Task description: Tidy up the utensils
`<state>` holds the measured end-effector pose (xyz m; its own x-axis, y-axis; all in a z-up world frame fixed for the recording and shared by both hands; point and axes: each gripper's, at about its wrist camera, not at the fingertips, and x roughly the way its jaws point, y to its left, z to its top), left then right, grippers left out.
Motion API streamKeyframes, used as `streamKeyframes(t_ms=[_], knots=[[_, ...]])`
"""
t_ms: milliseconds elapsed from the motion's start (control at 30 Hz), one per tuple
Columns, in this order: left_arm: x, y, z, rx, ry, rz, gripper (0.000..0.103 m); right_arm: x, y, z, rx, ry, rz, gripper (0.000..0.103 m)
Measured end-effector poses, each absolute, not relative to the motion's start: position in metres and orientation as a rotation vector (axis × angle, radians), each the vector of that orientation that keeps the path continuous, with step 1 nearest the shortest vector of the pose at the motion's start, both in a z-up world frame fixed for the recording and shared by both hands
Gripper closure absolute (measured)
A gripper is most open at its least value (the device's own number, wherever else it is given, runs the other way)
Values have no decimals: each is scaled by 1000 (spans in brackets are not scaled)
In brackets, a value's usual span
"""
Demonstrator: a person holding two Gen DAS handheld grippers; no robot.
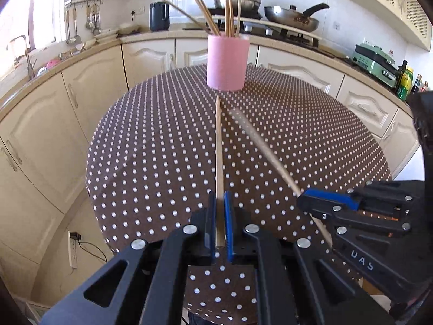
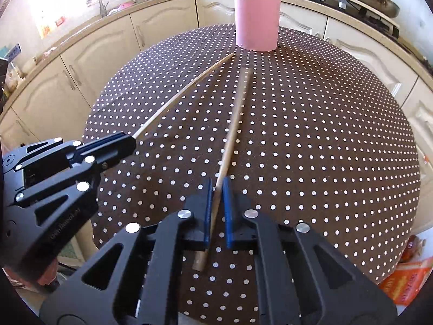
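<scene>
Both wrist views low over dotted table (image 1: 162, 135), facing pink holder (image 1: 228, 62); shared: table, holder, kitchen counter (image 1: 151, 36).

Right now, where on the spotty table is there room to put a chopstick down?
The tablecloth is bare to the right of the right gripper, out to the edge. It is also bare left of the left gripper. The middle is crowded: both held chopsticks point toward the pink cup.
</scene>
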<state>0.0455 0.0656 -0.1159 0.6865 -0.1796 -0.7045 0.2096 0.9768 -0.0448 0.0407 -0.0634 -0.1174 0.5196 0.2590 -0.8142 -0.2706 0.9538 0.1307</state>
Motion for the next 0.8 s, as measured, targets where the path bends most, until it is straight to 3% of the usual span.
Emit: streamKeyframes(t_ms=[400, 800], knots=[[54, 79, -66, 43, 639, -200, 96, 56, -104, -92, 104, 889, 249, 97], [70, 78, -6, 48, 445, -162, 97, 73, -130, -32, 98, 715, 223, 97]])
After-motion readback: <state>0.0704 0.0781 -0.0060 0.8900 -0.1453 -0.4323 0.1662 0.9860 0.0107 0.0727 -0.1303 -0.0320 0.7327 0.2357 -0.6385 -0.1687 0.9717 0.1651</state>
